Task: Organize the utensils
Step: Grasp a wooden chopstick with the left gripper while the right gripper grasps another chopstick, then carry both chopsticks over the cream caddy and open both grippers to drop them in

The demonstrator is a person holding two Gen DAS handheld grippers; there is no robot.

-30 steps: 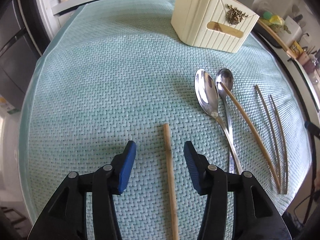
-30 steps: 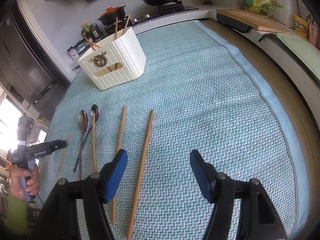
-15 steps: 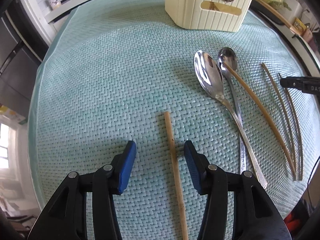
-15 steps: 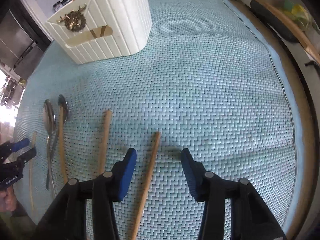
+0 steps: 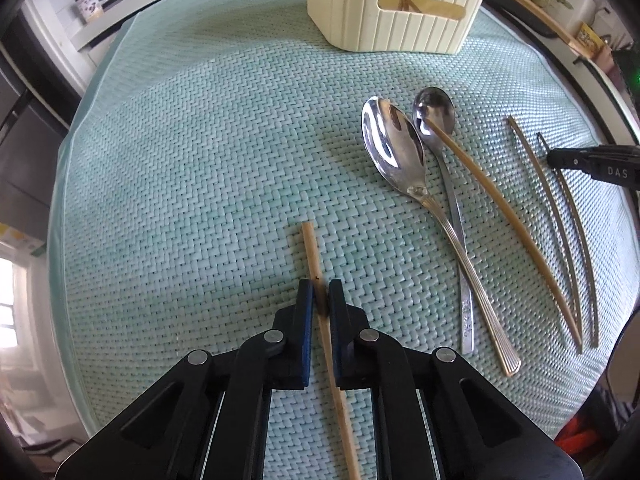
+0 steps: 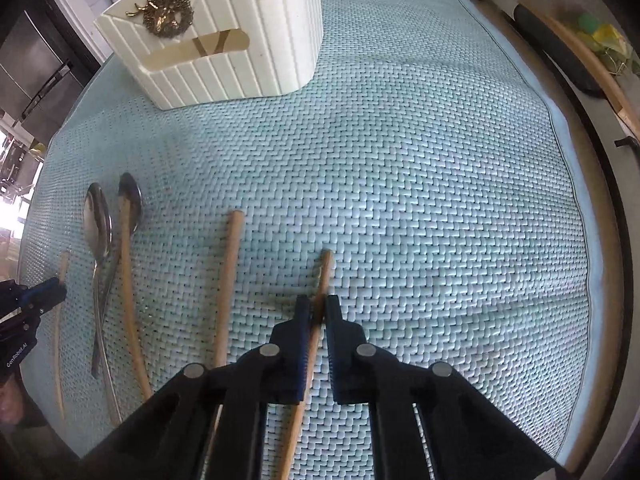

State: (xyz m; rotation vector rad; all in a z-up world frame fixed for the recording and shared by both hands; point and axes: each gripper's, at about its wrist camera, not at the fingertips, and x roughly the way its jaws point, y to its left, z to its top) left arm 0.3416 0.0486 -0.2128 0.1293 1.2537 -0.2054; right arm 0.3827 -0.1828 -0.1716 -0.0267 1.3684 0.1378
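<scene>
My left gripper is shut on a wooden chopstick that lies on the teal woven mat. To its right lie a large spoon, a small spoon and a chopstick resting on the small spoon's bowl. My right gripper is shut on the rightmost chopstick; another chopstick lies just left of it. It also shows in the left wrist view. The cream utensil holder stands at the back and also shows in the right wrist view.
Two thin chopsticks lie at the mat's right side in the left wrist view. A wooden cutting board and counter edge run along the right. Jars stand on a shelf at the back left.
Both grippers have closed from open, each onto the chopstick that lay between its fingers. Both have also lowered closer to the mat.
</scene>
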